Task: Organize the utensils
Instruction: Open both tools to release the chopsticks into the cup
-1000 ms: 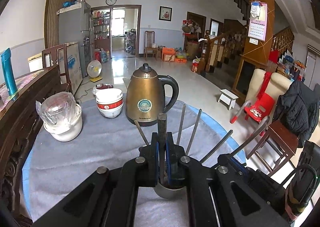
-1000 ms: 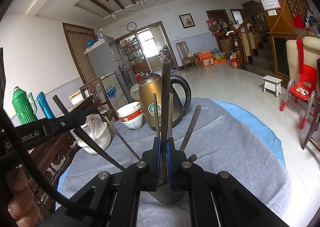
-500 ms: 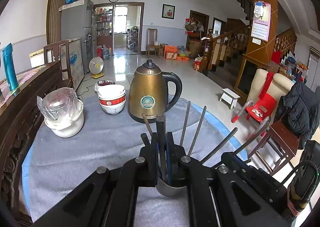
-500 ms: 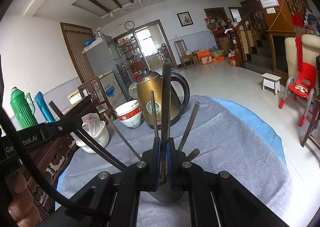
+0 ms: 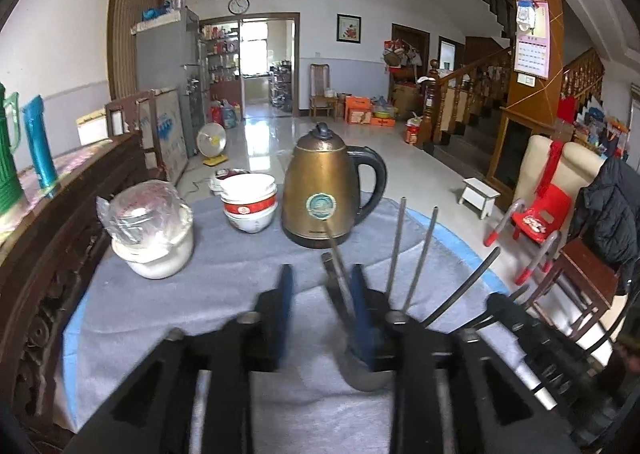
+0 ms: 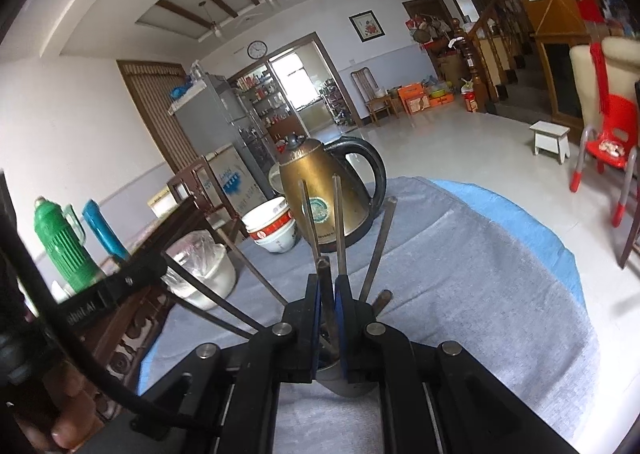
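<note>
A metal cup [image 5: 362, 380] [image 6: 346, 384] stands on the grey cloth with several thin utensil handles fanning out of it. My left gripper [image 5: 322, 294] hangs over the cup and its jaws are opening. One dark handle [image 5: 336, 274] stands between them, leaning on the right pad, and the left pad is well clear of it. My right gripper [image 6: 328, 302] is above the same cup from the other side. Its jaws are opening by a crack, and a dark handle [image 6: 325, 286] sits low and loose between the pads.
A bronze kettle [image 5: 326, 194] stands behind the cup, with stacked red-and-white bowls [image 5: 249, 204] and a white pot with a plastic bag [image 5: 150, 230] to its left. A carved wooden bench [image 5: 52, 238] borders the table's left side. Chairs [image 5: 536, 214] stand on the floor at the right.
The left jaws have spread apart and let go of the handle, which now leans to the right. In the right wrist view the tall handle has slid far down between the pads.
</note>
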### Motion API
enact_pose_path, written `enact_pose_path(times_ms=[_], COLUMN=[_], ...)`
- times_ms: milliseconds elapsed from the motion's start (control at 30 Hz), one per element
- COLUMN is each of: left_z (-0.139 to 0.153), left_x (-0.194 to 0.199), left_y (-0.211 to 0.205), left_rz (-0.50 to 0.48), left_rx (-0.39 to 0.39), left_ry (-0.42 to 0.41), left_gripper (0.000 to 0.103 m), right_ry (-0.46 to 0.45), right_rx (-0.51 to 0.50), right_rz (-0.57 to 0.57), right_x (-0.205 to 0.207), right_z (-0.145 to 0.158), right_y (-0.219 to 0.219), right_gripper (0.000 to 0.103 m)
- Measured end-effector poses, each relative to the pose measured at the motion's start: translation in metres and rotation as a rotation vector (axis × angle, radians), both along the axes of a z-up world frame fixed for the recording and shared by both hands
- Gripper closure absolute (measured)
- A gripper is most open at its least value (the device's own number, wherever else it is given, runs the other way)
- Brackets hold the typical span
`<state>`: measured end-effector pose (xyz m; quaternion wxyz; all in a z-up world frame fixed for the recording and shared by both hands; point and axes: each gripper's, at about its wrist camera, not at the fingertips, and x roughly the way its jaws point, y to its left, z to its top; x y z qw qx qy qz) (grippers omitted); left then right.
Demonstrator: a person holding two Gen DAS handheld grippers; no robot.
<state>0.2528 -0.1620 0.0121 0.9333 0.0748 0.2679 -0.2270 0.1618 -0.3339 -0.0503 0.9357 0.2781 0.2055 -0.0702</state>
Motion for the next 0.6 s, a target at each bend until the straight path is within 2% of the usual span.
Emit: enact_pose_path(times_ms=[133,200,267,333,400,500,533,567,600], left_z=[0.000,-0.001,-0.001,-0.001,-0.001,-0.004,-0.005,-0.006,-0.008], left_x=[-0.006,-0.013,-0.020,-0.026,-0.034,-0.044,-0.046,-0.049,-0.053], left_y=[0.009,0.013,0.016,0.017,0.017,0.017,0.016,0.016,0.016], left_rz=[0.014,0.024,0.025,0.024,0.021,0.020,0.020,0.021,0.020], left_rx=[0.015,0.032,0.042,0.060,0.075,0.109,0.121,0.131,0.145], left_ry=[-0.016,-0.029,-0.046,-0.055,-0.064,-0.078,-0.081,-0.084,-0.087], left_gripper=[0.052,0.040,0.038,0.030,0.026,0.021,0.020,0.019,0.018], right_ry=[-0.030,-0.047,-0.065,-0.080,-0.088,-0.084,-0.090,-0.096,-0.095], right_rx=[0.020,0.023,0.029,0.033,0.036,0.039,0.042,0.040,0.034], right_rz=[-0.008,-0.016,-0.023,-0.030,-0.032,-0.041,-0.048,-0.060,-0.065], right_x=[-0.012,-0.019,-0.025,-0.031,-0.035,-0.041,-0.045,-0.048,-0.051], right_z=[0.002,0.005,0.008,0.010,0.010,0.008,0.007,0.007,0.006], right_y=[-0.006,-0.009,-0.011,-0.014,-0.015,-0.015,-0.016,-0.016,-0.016], right_gripper=[0.094,0.094,0.094,0.093,0.089,0.065,0.044,0.038,0.038])
